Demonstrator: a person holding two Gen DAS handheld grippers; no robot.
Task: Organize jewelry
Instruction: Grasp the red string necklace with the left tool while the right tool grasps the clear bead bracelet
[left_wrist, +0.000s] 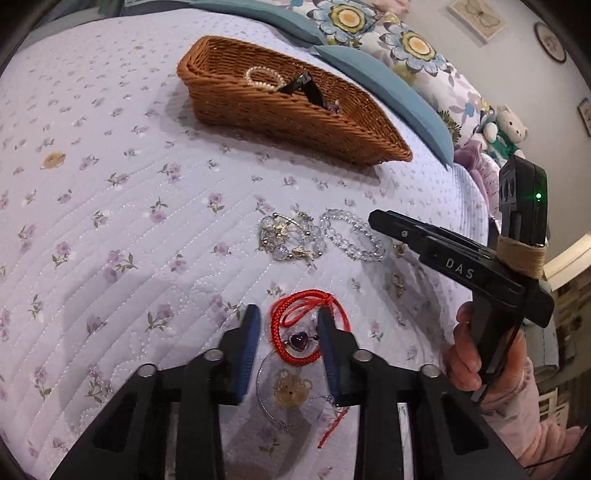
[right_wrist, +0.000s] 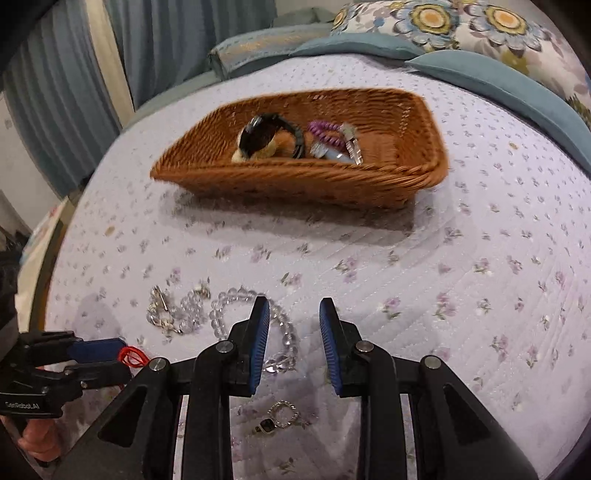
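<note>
A brown wicker basket (left_wrist: 343, 136) (right_wrist: 424, 122) sits on the lilac floral quilt and holds several pieces, among them a pearl bracelet (left_wrist: 263, 78) and a black watch (right_wrist: 266, 133). My left gripper (left_wrist: 286, 321) is open low over a red cord bracelet (left_wrist: 295, 325) with a purple heart charm (left_wrist: 299, 340); its fingers straddle it. A clear bead bracelet (left_wrist: 351, 234) (right_wrist: 284, 332) and a silver charm bracelet (left_wrist: 288, 236) (right_wrist: 173, 306) lie further off. My right gripper (right_wrist: 293, 314) is open and empty above the clear beads. A small chain with a dark stone (right_wrist: 277, 419) lies beneath it.
Teal and flowered pillows (left_wrist: 406, 48) (right_wrist: 480, 22) line the far edge of the bed. A plush bear (left_wrist: 506, 129) sits at the right. Grey-blue curtains (right_wrist: 66, 92) hang at the left. A thin wire hoop (left_wrist: 266, 387) lies under the left gripper.
</note>
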